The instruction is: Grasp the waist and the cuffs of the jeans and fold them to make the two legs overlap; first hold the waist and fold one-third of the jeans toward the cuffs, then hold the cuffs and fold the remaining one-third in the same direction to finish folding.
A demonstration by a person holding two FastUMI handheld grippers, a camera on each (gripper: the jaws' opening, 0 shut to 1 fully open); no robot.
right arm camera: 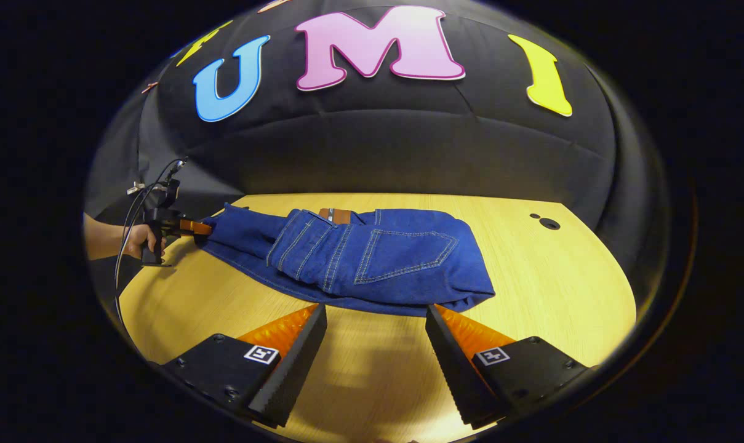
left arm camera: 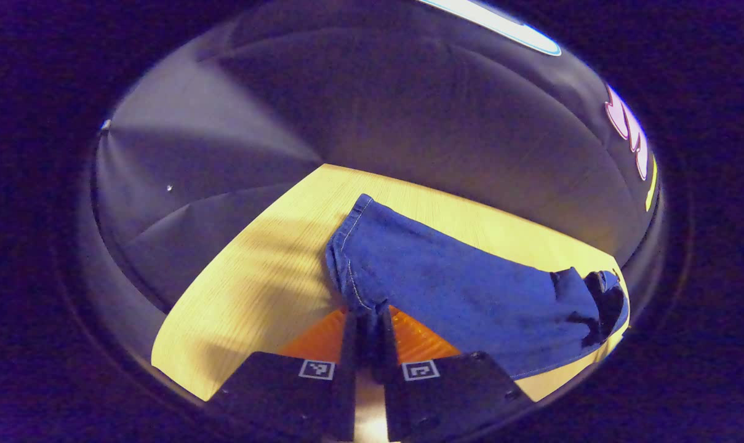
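Note:
The blue jeans [right arm camera: 372, 258] lie on the wooden table [right arm camera: 550, 289], legs overlapped. The waist part, with its back pocket [right arm camera: 405, 255] up, is folded over toward the cuffs. In the right gripper view my right gripper [right arm camera: 376, 314] stands open just in front of the folded edge, holding nothing. At the far left of that view a hand holds my left gripper [right arm camera: 193, 227] at the cuff end. In the left gripper view the jeans [left arm camera: 458, 283] stretch away to the right, and my left gripper [left arm camera: 368, 315] is shut on the cuff hem.
Black cloth walls close in the table on all sides. A small round hole [right arm camera: 549, 224] sits in the tabletop at the right. Bare wood [left arm camera: 255, 283] lies left of the cuffs. A cable [right arm camera: 132, 215] hangs from the left gripper.

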